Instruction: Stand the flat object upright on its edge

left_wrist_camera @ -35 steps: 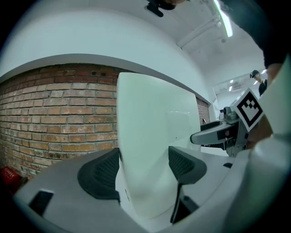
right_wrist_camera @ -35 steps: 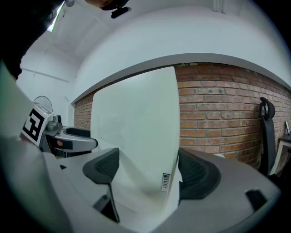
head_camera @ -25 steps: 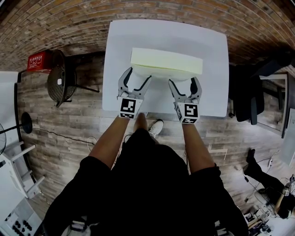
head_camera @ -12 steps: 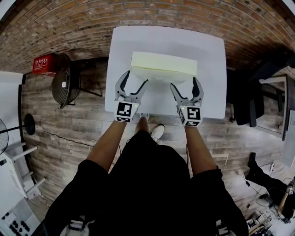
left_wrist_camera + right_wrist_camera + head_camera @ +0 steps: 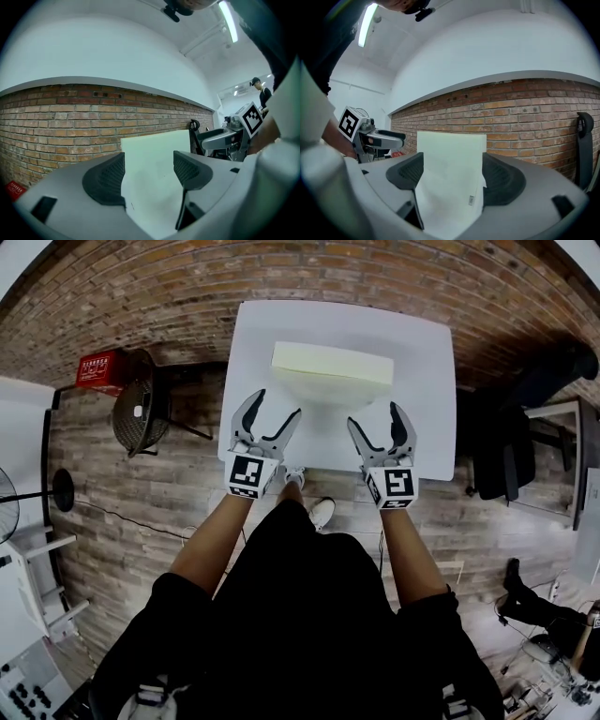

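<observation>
A pale yellow flat board [image 5: 333,367] stands upright on its long edge on the white table [image 5: 422,343], toward the far side. Both gripper views face its broad side [image 5: 157,159] [image 5: 450,173] ahead of the jaws. My left gripper [image 5: 277,405] is open near the table's front edge, a little short of the board's left part. My right gripper [image 5: 375,415] hangs level with it on the right, its jaws wide and closing slightly, with nothing between them. Neither gripper touches the board.
A brick wall runs behind the table. On the wooden floor to the left sit a red box [image 5: 98,367] and a dark mesh chair [image 5: 141,413]. A black office chair [image 5: 502,451] stands to the right. The person's shoe [image 5: 321,512] shows below the table's front edge.
Both grippers have drawn back from the board's lower edge toward the table's front edge. The board has stayed standing in place.
</observation>
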{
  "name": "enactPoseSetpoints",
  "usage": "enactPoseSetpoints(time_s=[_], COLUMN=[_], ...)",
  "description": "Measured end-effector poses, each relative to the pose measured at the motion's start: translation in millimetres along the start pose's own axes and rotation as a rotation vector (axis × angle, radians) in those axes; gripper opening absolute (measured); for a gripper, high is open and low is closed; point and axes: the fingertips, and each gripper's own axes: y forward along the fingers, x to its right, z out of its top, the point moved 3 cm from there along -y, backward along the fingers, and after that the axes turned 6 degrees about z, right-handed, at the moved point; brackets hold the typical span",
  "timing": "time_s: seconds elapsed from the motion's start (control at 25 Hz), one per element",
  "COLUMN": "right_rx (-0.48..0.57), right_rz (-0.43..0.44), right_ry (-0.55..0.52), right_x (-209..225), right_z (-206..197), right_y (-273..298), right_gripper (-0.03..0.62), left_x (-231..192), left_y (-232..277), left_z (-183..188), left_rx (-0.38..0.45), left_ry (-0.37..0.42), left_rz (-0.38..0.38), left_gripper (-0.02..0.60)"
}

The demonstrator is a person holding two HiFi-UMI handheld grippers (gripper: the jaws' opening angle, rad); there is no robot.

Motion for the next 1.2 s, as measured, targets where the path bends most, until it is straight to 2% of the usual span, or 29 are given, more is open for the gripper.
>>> enactPoseSetpoints(time_s=[0.2,0.36,0.48,0.6,0.8,0.96,1.2], right_rx=[0.008,-0.002,0.001,0.064,0.121,0.132,0.109], right_rz=[0.057,0.104,0.124,0.126,0.155,0.181,0.210], right_ry=[-0.022,-0.013,-0.010,0.010,0.049,0.081,0.072], right_x=[-19.6,-33.8,-43.2,-53.0,-69.9,-78.2,-82.2], right_z=[21.9,36.7,54.2,83.8,122.1,137.2,141.2], right_y=[-5.8,-5.2,-6.3,-6.1,-14.7,-27.0,-36.0], right_gripper=[0.353,0.304,0.238,0.172,0.008,0.006,0.006], left_x=[7.7,14.9,21.5,24.9,27.5,27.3,22.9], left_y=[-18.2,-27.5,-34.2,-41.4,-49.5,-55.5,-58.7], left_z=[21.8,35.9,48.8,66.0,89.1,104.4,116.5], left_rx=[0.014,0.026,0.035,0.051,0.073,0.083,0.083], left_ry=[0.015,0.012,0.013,-0.010,-0.052,-0.061,-0.063], left_rz=[-0.024,-0.089,-0.161,-0.220,-0.295,-0.319,-0.320], left_gripper=[0.326,0.242,0.184,0.118,0.048,0.020,0.018])
